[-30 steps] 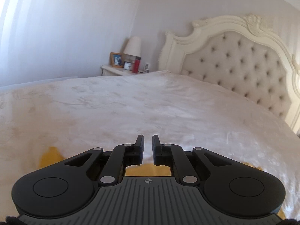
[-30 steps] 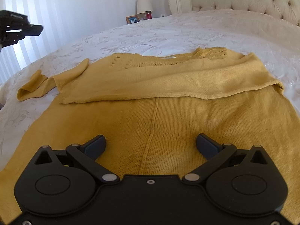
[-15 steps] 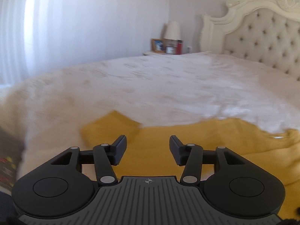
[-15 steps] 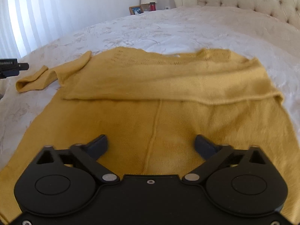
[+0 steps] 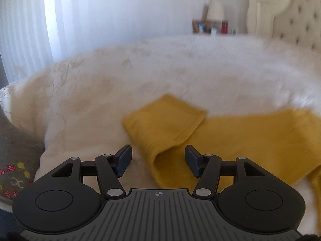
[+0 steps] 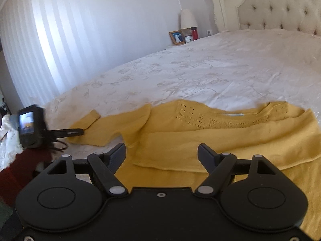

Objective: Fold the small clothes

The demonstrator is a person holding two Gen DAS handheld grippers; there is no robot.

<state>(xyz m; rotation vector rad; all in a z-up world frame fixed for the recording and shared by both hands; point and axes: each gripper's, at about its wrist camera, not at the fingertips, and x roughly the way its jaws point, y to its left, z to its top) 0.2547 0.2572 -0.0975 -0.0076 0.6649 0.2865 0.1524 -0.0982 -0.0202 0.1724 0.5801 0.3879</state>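
Observation:
A yellow knit sweater (image 6: 230, 138) lies flat on the white bedspread (image 6: 200, 70), with one sleeve folded across its body. Its other sleeve (image 5: 166, 124) sticks out to the left, the cuff end doubled over. My left gripper (image 5: 158, 161) is open, low over the bed, with the sleeve's folded edge between its fingers; touching or not, I cannot tell. It also shows at the left of the right wrist view (image 6: 30, 128), beside the sleeve end (image 6: 88, 124). My right gripper (image 6: 161, 154) is open and empty above the sweater's left side.
A tufted cream headboard (image 6: 280, 6) stands at the far right. A nightstand with a lamp (image 6: 188, 18), a picture frame (image 6: 177, 37) and a red bottle (image 6: 194, 33) is beyond the bed. The bed's left edge (image 5: 38, 140) drops to a patterned rug (image 5: 12, 170).
My left gripper opened from nearly shut and dropped toward the left sleeve. My right gripper moved left and tilted up, now over the sweater's left side.

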